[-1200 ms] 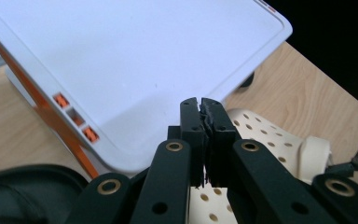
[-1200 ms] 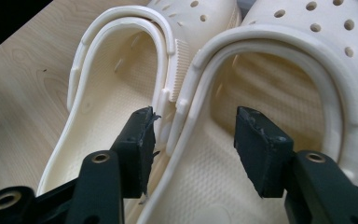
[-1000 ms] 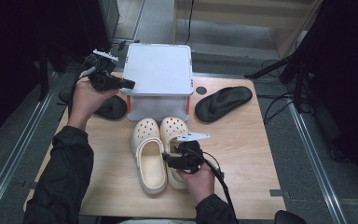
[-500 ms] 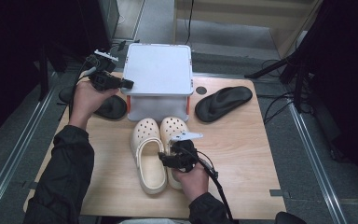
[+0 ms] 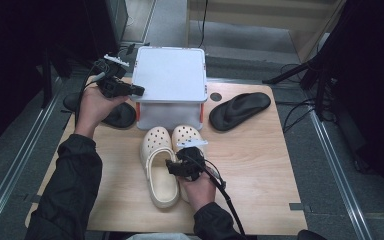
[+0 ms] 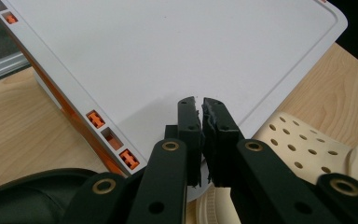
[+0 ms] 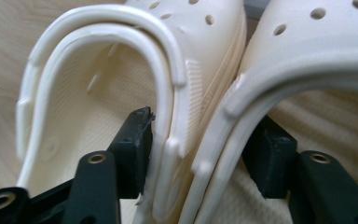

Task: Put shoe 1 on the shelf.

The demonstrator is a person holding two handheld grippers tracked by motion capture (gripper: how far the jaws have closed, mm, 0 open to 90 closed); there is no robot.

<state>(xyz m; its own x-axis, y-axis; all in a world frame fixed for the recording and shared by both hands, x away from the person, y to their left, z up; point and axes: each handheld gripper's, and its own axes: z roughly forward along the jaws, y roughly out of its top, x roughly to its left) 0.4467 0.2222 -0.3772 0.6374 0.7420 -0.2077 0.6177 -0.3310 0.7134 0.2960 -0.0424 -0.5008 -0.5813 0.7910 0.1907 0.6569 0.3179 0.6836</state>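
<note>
Your right tool [image 5: 176, 166] grips the adjoining walls of both cream clogs [image 5: 161, 165] mid-bench, near the front edge. Your left tool [image 5: 136, 90], jaws apparently closed on nothing, hovers over the white lidded box [image 5: 170, 75] at the back edge.

- High view looks forward and down over the whole desk [image 5: 260, 165].
- Both hand-held gripper views sit close; all three share the cream clogs [image 5: 161, 165] [image 6: 303, 149] [image 7: 135, 93] at 6 o'clock.

A wooden table [image 5: 260, 165] carries a white box [image 5: 170, 87], 2 cream clogs [image 5: 157, 165] and 2 black sandals [image 5: 240, 110].
</note>
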